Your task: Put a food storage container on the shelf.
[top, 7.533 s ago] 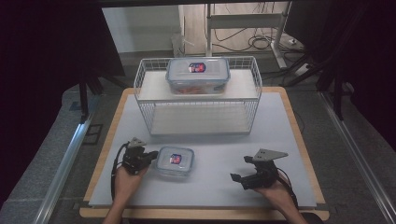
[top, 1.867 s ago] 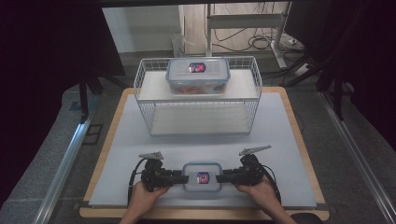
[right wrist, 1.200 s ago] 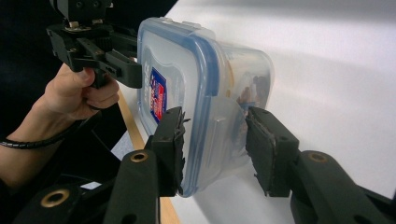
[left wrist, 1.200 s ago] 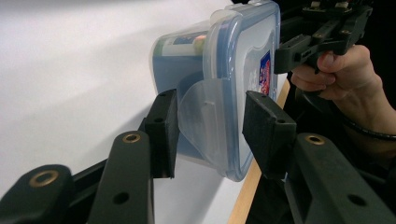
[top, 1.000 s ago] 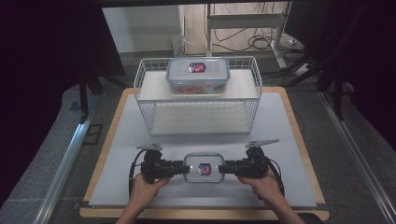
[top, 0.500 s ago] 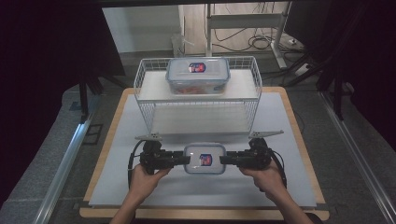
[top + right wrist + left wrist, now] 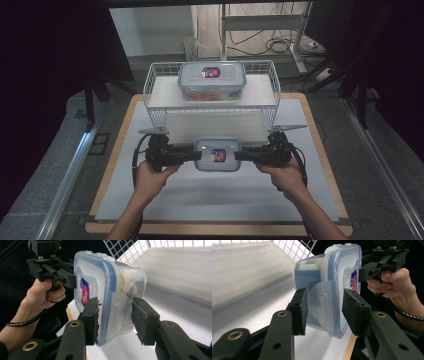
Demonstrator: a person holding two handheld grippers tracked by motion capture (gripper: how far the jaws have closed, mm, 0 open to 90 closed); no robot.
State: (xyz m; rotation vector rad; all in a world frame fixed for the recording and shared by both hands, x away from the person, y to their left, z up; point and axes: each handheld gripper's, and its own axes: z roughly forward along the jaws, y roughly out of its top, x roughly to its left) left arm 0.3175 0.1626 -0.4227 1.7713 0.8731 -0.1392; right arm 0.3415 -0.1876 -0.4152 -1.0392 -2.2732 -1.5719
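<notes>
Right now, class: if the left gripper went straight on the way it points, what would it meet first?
The box, whose end tab already sits between the left gripper's jaws. Beyond the box, in the same line, is the right gripper, clamped on the opposite end.

white wire basket point(image 7: 150, 95), upper centre | second clear blue-rimmed lidded plastic container point(image 7: 212, 80) inside it | wood-edged white bench point(image 7: 220, 205), lower frame

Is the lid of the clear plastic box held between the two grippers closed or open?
Closed. The blue-rimmed lid sits flat on the clear plastic box, and the side latch flap is folded down over its wall.
</notes>
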